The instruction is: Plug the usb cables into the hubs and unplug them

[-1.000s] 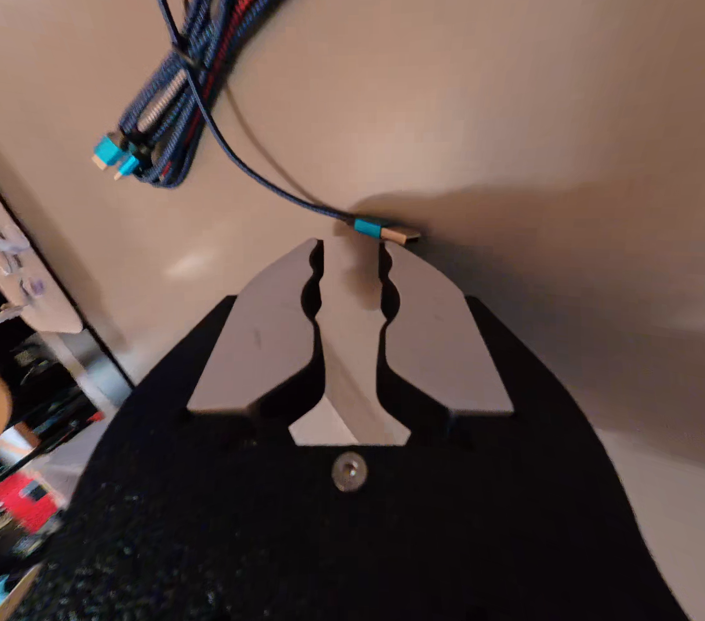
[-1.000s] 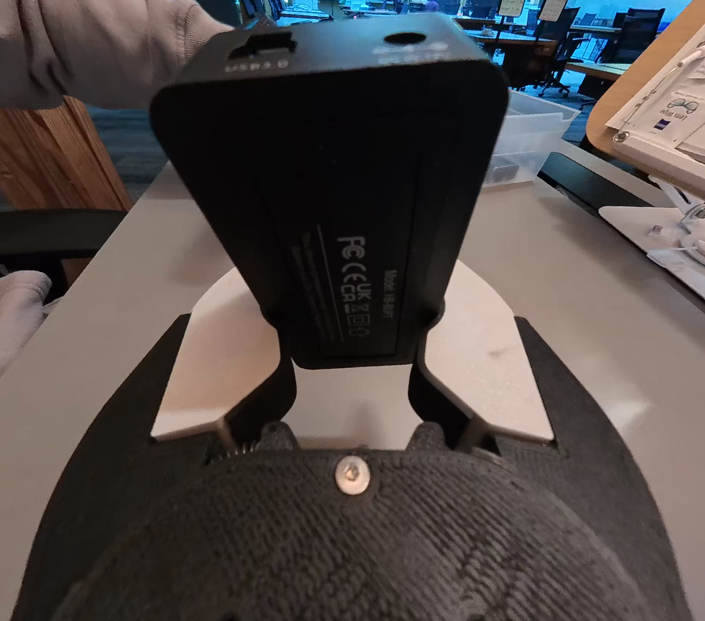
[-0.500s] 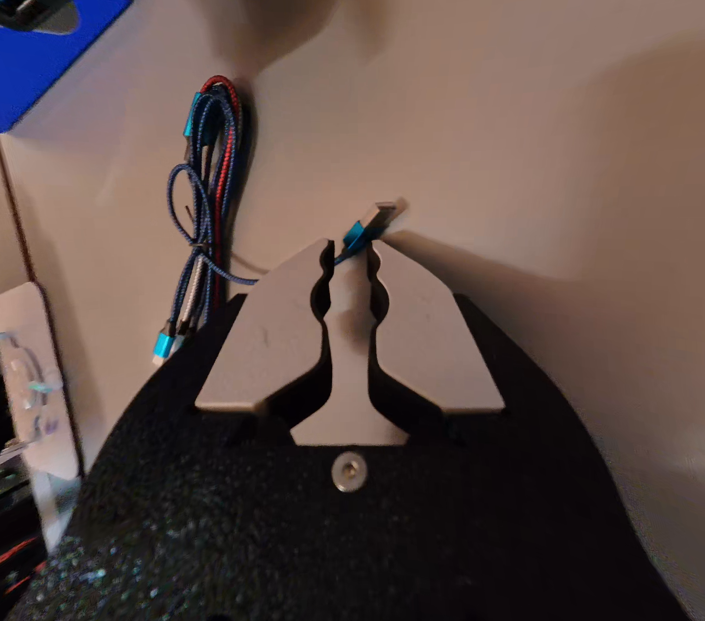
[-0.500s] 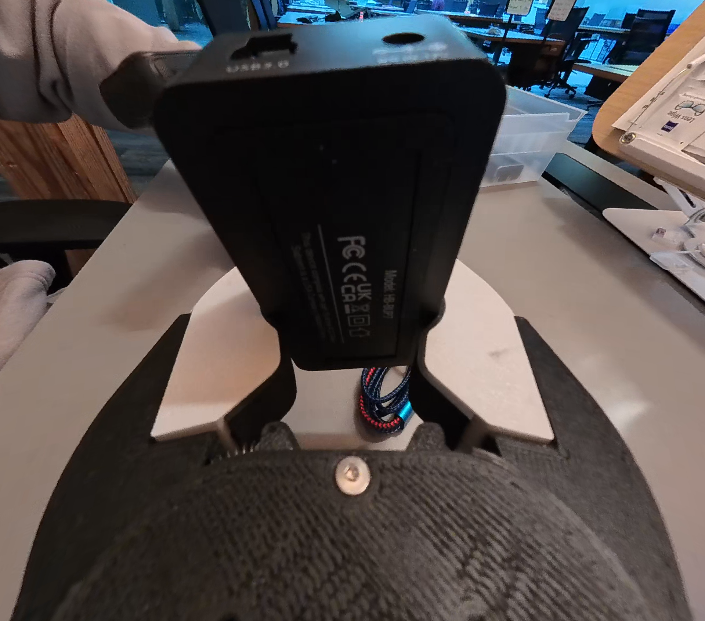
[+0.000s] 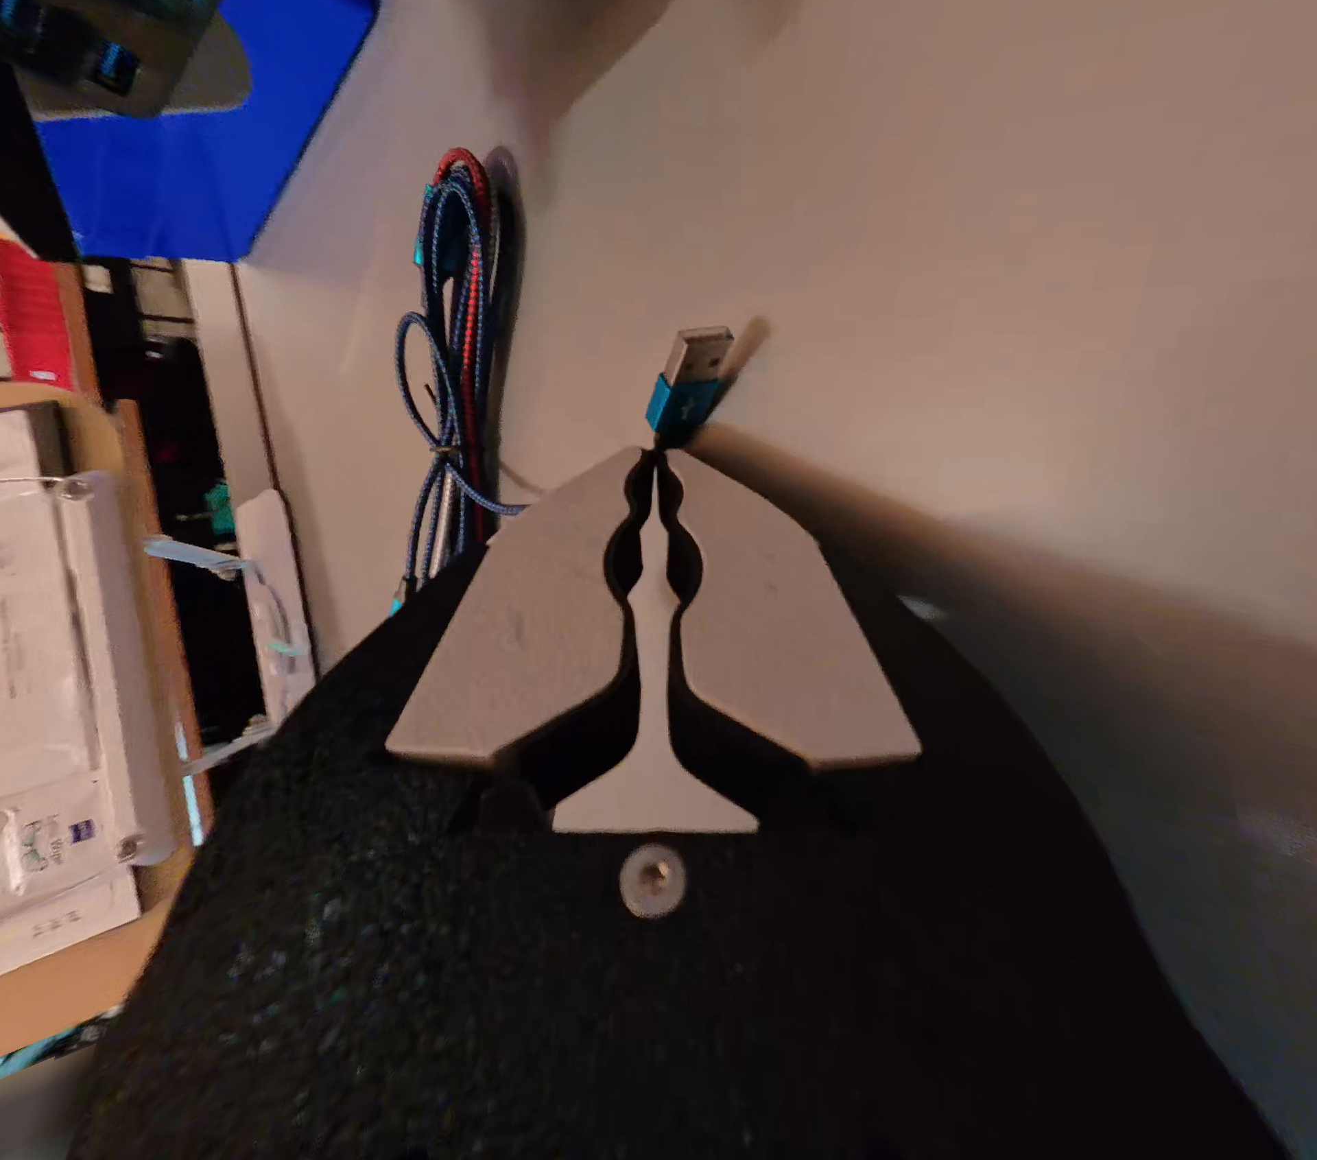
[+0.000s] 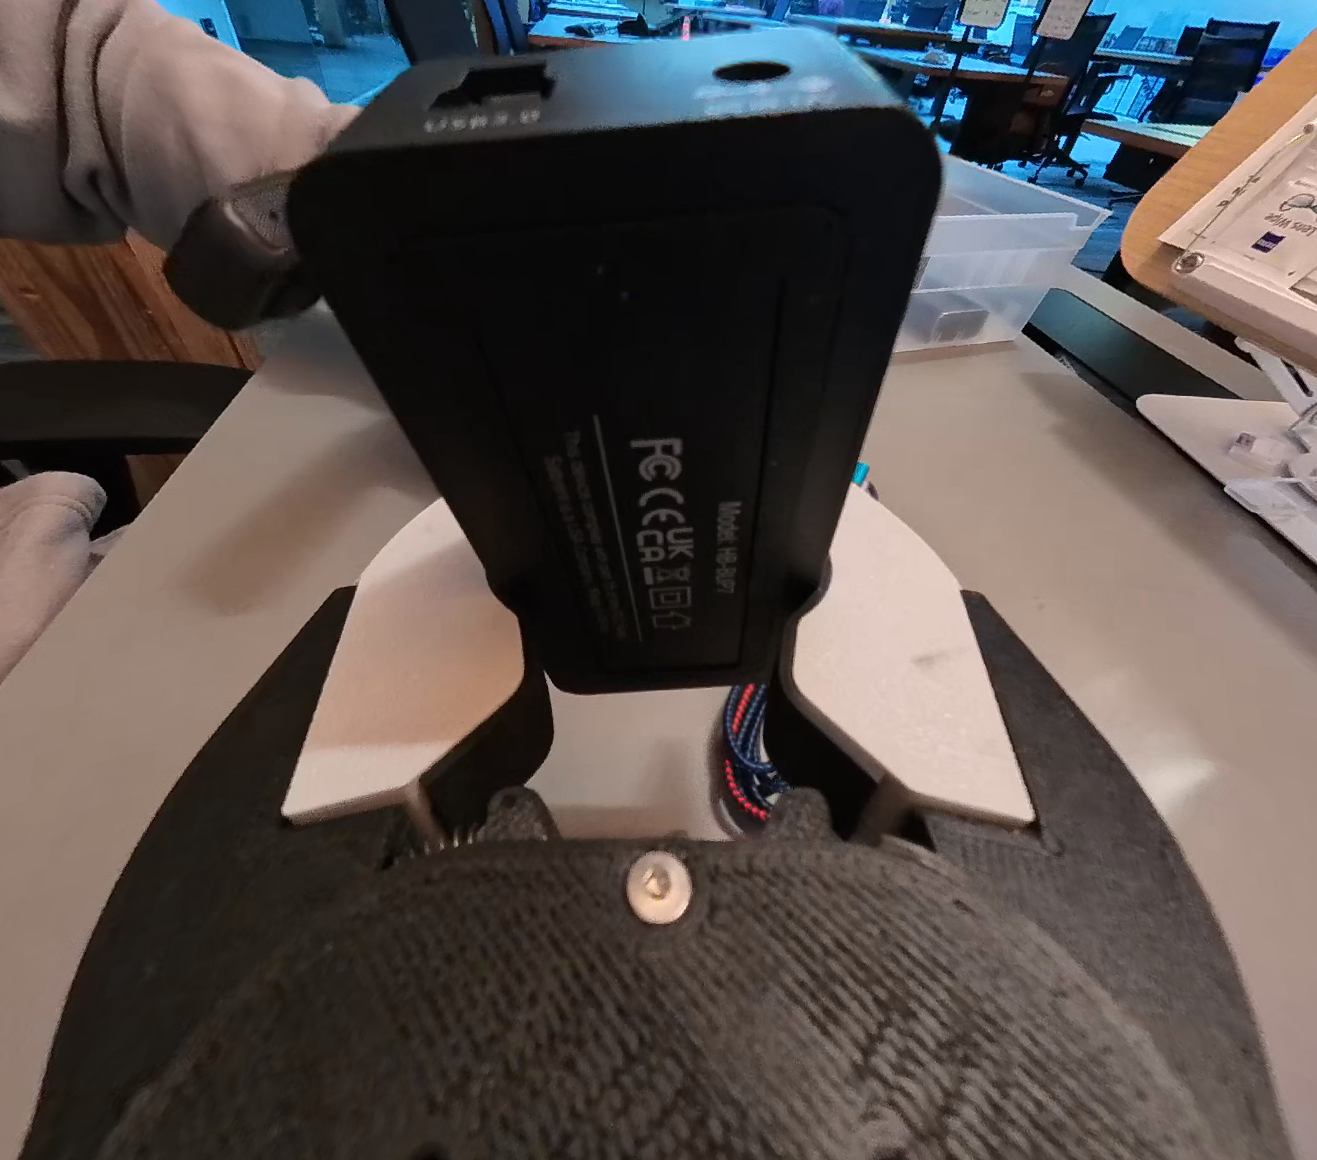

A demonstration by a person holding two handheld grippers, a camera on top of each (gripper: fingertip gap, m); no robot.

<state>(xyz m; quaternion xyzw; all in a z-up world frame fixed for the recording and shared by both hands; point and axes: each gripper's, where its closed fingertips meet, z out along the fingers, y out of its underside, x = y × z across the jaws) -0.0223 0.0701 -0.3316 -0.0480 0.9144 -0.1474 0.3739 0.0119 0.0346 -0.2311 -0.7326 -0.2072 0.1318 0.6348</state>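
**Both grippers loaded: plug on the left, hub on the right**

Left to right: a bundle of blue and red braided cables (image 5: 456,370) lies on the beige table (image 5: 962,163) at about 10 o'clock from the left gripper (image 5: 654,461). Its tips are pinched together on the cable just behind a teal USB plug (image 5: 690,383), which points to 12 o'clock. The right gripper (image 6: 663,648) is clamped on the lower end of a black hub (image 6: 627,342), which stands upright above the table.

Open counter ahead, clutter to the left

Right of the jaws the counter (image 5: 998,199) lies bare; left, coiled cables (image 5: 456,356) and a blue sheet (image 5: 214,163) crowd it.
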